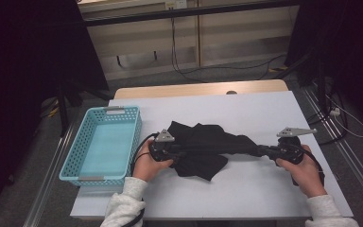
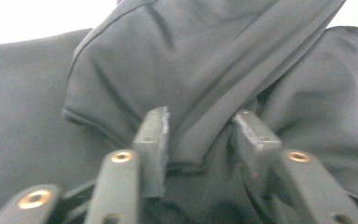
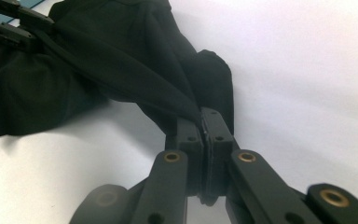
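A black cloth (image 1: 203, 146) lies in a soft heap in the middle of the white tabletop (image 1: 246, 189), and a light blue basket (image 1: 75, 158) sits just to its left. The right gripper (image 3: 204, 122) has its fingers pinched tight on a pulled-out strip of the cloth, so that strip stretches across to the other side. The left gripper (image 2: 200, 135) points into the heap, and its fingers (image 2: 153, 135) stand partly apart with a thick fold of the cloth between them. They do not look pressed on it yet. The cloth looks light, thin and floppy, so it will likely sag and bunch up when it is lifted. It may slip a little too, since it looks smooth. A hem or a corner is probably the best place to hold, because a fat fold can slide out of the fingers.
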The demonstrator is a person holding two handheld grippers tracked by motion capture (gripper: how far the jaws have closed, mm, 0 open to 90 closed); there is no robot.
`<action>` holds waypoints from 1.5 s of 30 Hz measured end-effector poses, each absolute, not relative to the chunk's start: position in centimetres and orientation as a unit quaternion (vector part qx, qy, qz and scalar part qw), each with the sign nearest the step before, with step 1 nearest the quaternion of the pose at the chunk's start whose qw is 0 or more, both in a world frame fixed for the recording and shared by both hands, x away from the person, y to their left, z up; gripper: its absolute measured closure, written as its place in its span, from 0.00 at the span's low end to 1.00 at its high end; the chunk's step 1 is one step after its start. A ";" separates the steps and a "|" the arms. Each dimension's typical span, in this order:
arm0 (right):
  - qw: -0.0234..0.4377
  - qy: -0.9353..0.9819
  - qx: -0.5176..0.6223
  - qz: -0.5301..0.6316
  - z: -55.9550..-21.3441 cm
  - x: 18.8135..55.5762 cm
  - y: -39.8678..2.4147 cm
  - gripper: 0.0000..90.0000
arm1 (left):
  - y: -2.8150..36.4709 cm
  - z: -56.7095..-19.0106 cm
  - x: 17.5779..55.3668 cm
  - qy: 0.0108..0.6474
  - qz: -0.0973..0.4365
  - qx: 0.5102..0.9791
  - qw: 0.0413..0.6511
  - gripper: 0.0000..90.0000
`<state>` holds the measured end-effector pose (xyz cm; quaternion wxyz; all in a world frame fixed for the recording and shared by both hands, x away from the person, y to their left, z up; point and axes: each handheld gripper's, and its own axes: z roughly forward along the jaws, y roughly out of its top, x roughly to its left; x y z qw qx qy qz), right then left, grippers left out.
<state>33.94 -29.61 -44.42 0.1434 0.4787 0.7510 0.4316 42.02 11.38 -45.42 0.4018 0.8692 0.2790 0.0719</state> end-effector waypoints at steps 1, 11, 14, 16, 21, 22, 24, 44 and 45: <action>0.142 0.749 0.480 0.433 -44.4 33.9 -29.7 0.97 | 11.6 -45.3 42.1 0.296 0.062 0.866 0.399 0.73; 0.145 0.748 0.478 0.436 -44.2 34.0 -29.8 0.97 | 11.9 -44.3 42.6 0.333 0.028 0.849 0.408 0.79; 0.145 0.749 0.479 0.434 -44.2 34.1 -29.8 0.96 | 11.8 -44.3 42.8 0.330 0.031 0.847 0.416 0.76; 0.145 0.752 0.476 0.433 -44.2 34.1 -29.7 0.96 | 11.5 -44.2 42.9 0.333 0.028 0.842 0.423 0.66; 0.147 0.756 0.472 0.429 -44.2 33.9 -29.4 0.96 | 10.6 -44.3 43.5 0.339 0.026 0.842 0.420 0.71; 0.150 0.756 0.473 0.427 -44.2 33.9 -29.4 0.96 | 10.5 -44.5 43.6 0.337 0.027 0.844 0.415 0.72; 0.148 0.756 0.473 0.428 -44.2 33.8 -29.5 0.96 | 10.5 -44.7 44.0 0.348 0.025 0.833 0.430 0.74; 0.150 0.751 0.473 0.435 -43.9 34.1 -29.4 0.94 | 10.9 -42.7 45.3 0.367 0.000 0.805 0.467 0.96; 0.153 0.752 0.472 0.434 -43.8 34.1 -29.4 0.93 | 11.1 -42.5 45.3 0.371 0.002 0.801 0.469 0.96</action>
